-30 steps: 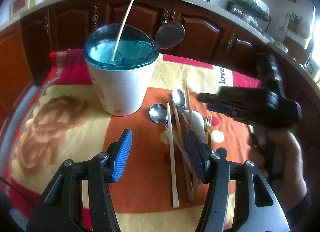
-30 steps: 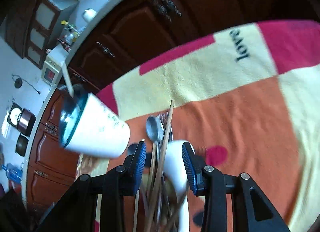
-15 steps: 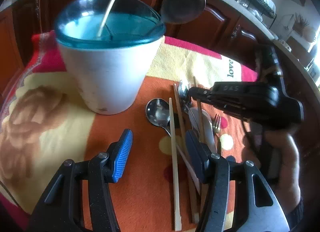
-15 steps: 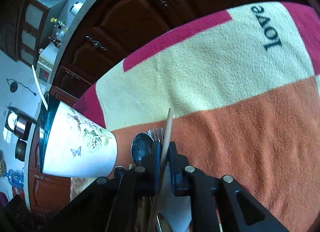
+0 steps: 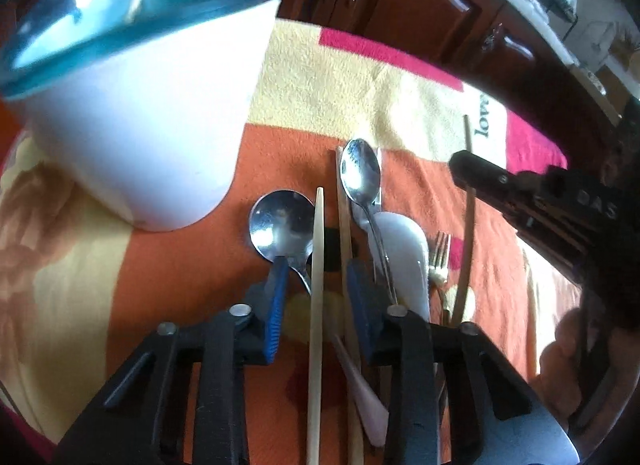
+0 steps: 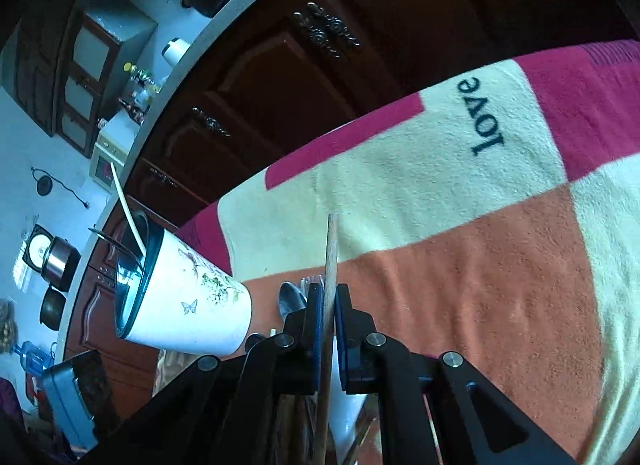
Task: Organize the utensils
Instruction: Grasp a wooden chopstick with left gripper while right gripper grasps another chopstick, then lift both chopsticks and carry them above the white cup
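A white cup with a teal rim (image 5: 140, 113) stands on the blanket and holds a pale chopstick; it also shows in the right wrist view (image 6: 188, 305). Beside it lie two metal spoons (image 5: 282, 225), a white spoon (image 5: 404, 253), a small fork (image 5: 439, 253) and chopsticks. My left gripper (image 5: 316, 301) is open, low over the pile, with a pale chopstick (image 5: 318, 265) between its fingers. My right gripper (image 6: 329, 325) is shut on a brown chopstick (image 6: 331, 249), which also shows in the left wrist view (image 5: 468, 225), lifted off the pile.
The table is covered by an orange, yellow and pink blanket (image 6: 460, 265) with the word "love". Dark wooden cabinets (image 6: 320, 77) with a grey counter stand behind it. The cup stands close on the left of the left gripper.
My left gripper has moved down and forward onto the utensil pile and narrowed around a pale chopstick. My right gripper closed on the brown chopstick and has lifted it.
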{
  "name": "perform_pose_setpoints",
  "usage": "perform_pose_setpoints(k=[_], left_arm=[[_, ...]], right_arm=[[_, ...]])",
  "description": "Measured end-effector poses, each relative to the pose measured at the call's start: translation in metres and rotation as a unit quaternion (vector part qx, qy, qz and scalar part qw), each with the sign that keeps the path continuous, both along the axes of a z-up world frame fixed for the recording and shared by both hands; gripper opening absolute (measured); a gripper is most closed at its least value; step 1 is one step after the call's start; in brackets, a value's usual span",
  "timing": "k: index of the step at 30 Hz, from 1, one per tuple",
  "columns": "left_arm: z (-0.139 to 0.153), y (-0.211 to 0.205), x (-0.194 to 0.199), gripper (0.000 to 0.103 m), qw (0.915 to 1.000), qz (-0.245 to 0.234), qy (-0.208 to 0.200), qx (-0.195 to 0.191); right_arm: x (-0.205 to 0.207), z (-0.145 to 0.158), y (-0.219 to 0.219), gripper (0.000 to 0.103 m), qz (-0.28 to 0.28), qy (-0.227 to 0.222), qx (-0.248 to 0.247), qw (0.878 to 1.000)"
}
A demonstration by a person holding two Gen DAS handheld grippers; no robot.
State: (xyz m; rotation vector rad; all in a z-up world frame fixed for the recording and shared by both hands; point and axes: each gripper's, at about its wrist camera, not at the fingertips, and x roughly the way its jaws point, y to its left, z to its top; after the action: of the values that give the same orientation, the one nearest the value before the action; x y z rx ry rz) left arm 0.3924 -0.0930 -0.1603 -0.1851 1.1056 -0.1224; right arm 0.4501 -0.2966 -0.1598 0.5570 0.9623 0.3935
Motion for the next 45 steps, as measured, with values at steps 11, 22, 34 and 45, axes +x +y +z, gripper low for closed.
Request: perform_pose_setpoints(k=[11, 22, 34, 45], left_arm=[[0.007, 0.002, -0.002, 0.005, 0.9999, 0.011, -0.011, 0.006], [0.012, 0.04, -0.036, 0.005, 0.9998, 0.02, 0.01, 0.003], [0.001, 0.039, -0.027, 0.007, 0.9968, -0.005, 0.043, 0.068], [-0.001, 0.019, -0.002, 0.008, 0.9918, -0.011, 0.065, 0.11]], right_arm=[[-0.001, -0.002, -0.011, 0.006, -0.001, -0.003, 0.001, 1.0], [-0.001, -0.007, -0.001, 0.006, 0.015, 0.006, -0.008, 1.0], [-0.01, -0.011, 0.017, 0.006, 0.05, 0.014, 0.008, 0.999], [-0.015, -0.014, 0.009, 0.006, 0.053, 0.023, 0.023, 0.998]])
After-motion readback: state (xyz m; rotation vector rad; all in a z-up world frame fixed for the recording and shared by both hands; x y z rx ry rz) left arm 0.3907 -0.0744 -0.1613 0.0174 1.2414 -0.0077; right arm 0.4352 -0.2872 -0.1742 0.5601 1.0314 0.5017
